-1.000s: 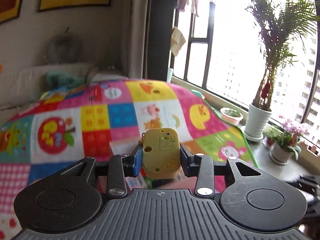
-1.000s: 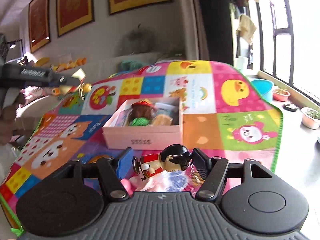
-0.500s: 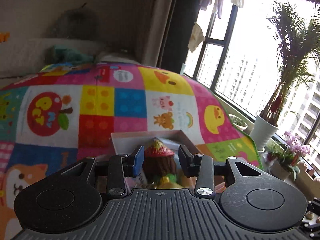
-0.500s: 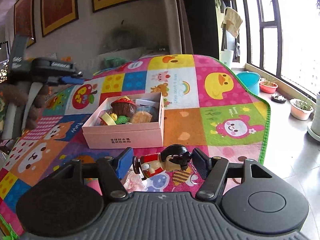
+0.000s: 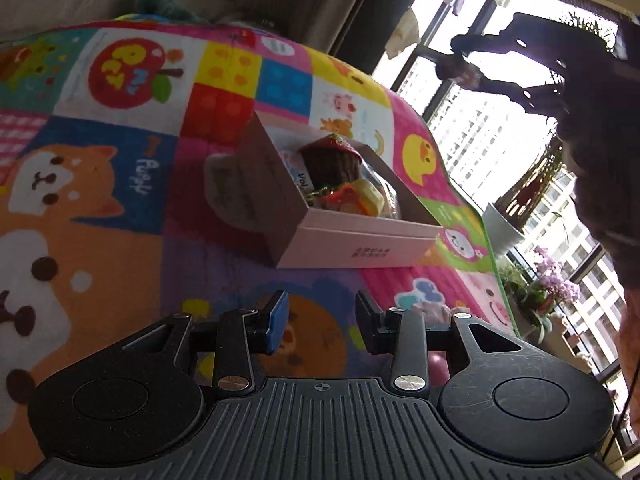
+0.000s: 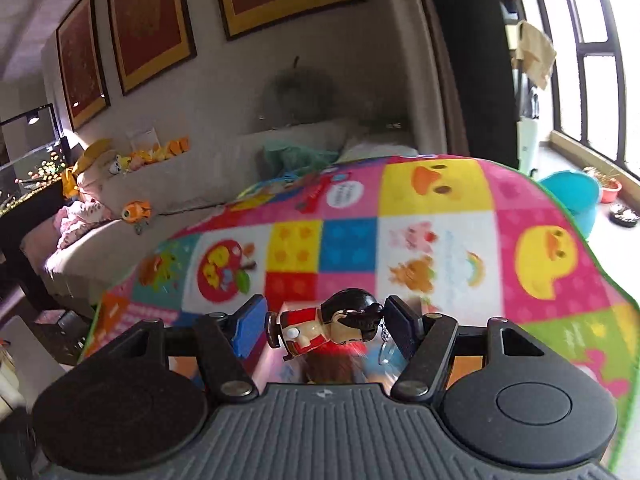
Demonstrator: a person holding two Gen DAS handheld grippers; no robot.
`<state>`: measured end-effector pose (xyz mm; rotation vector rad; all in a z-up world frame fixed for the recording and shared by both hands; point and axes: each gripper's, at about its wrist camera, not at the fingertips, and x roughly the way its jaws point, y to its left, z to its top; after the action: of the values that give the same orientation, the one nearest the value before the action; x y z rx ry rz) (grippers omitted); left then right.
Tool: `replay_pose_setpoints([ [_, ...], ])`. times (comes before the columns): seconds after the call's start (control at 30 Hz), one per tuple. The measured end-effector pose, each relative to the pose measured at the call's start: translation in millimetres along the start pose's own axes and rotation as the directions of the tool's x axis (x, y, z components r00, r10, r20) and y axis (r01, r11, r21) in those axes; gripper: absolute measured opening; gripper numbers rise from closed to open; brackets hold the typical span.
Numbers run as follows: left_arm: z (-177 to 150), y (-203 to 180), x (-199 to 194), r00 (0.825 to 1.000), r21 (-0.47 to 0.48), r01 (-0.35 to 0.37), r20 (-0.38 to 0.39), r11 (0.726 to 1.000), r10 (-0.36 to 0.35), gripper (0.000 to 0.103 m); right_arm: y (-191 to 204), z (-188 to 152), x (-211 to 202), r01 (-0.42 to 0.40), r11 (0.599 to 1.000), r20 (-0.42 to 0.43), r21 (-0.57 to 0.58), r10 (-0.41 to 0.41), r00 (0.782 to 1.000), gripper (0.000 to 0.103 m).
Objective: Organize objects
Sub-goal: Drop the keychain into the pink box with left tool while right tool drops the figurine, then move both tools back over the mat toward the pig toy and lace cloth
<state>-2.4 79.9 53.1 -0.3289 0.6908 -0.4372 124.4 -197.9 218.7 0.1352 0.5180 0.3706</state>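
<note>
A pink open box (image 5: 360,236) stands on the colourful play mat (image 5: 120,220). Inside it are a brown toy with a red top (image 5: 328,160) and a yellow toy (image 5: 370,196) among other small things. My left gripper (image 5: 320,320) hangs low over the mat, on the near side of the box, open with nothing between its fingers. My right gripper (image 6: 324,324) is shut on a small figurine (image 6: 328,328) with a red body and black hair, lying sideways between the pads. It hovers above the box, whose pink edge (image 6: 280,360) shows below. In the left wrist view the right gripper (image 5: 460,68) is a dark shape high against the window.
Potted plants (image 5: 500,224) and pink flowers (image 5: 556,284) stand by the window past the mat's green edge. A blue basin (image 6: 568,192) sits on the floor at the right. A sofa with plush toys (image 6: 132,156) runs behind the mat. A person's dark sleeve (image 5: 600,160) fills the right side.
The left gripper let the yellow toy go into the box, then sank and pulled back with a roll. The right gripper rose and carried the figurine over the box.
</note>
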Motion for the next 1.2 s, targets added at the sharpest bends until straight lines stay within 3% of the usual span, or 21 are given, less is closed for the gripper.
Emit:
replay_pose_setpoints([
  [0.07, -1, 6, -7, 1.0, -0.003, -0.007, 0.013, 1.0, 0.007, 0.04, 13, 14, 36, 0.015, 1.0, 0.005, -0.019, -0.015, 1.0, 0.066],
  [0.13, -1, 15, -15, 0.999, -0.02, -0.025, 0.029, 0.999, 0.025, 0.04, 20, 21, 69, 0.037, 0.999, -0.031, -0.018, -0.037, 0.999, 0.075],
  [0.27, -6, 36, -25, 0.996, -0.063, -0.072, 0.042, 0.995, 0.075, 0.04, 19, 12, 87, 0.074, 0.997, -0.057, 0.003, -0.073, 0.996, 0.077],
  [0.43, -7, 41, -13, 0.995, -0.086, -0.098, 0.011, 0.991, 0.099, 0.04, 0, -9, 58, 0.091, 0.996, -0.072, 0.009, -0.09, 0.993, 0.077],
  [0.7, 21, -21, 17, 0.998, 0.053, 0.018, 0.053, 0.998, -0.021, 0.04, -26, -89, -17, 0.127, 0.989, -0.087, -0.074, -0.133, 0.987, 0.077],
  [0.97, 64, -65, 109, 1.0, 0.047, 0.011, 0.019, 0.999, -0.012, 0.039, -52, -190, -63, 0.146, 0.989, -0.149, -0.016, -0.147, 0.978, 0.077],
  [1.1, 82, -82, 146, 0.998, 0.065, 0.053, 0.013, 0.996, -0.054, 0.035, -62, -209, -70, 0.139, 0.99, -0.172, 0.036, -0.131, 0.976, 0.077],
  [1.2, 84, -90, 137, 0.996, 0.075, 0.09, 0.02, 0.993, -0.092, 0.035, -63, -212, -76, 0.161, 0.987, -0.152, 0.007, -0.158, 0.976, 0.078],
])
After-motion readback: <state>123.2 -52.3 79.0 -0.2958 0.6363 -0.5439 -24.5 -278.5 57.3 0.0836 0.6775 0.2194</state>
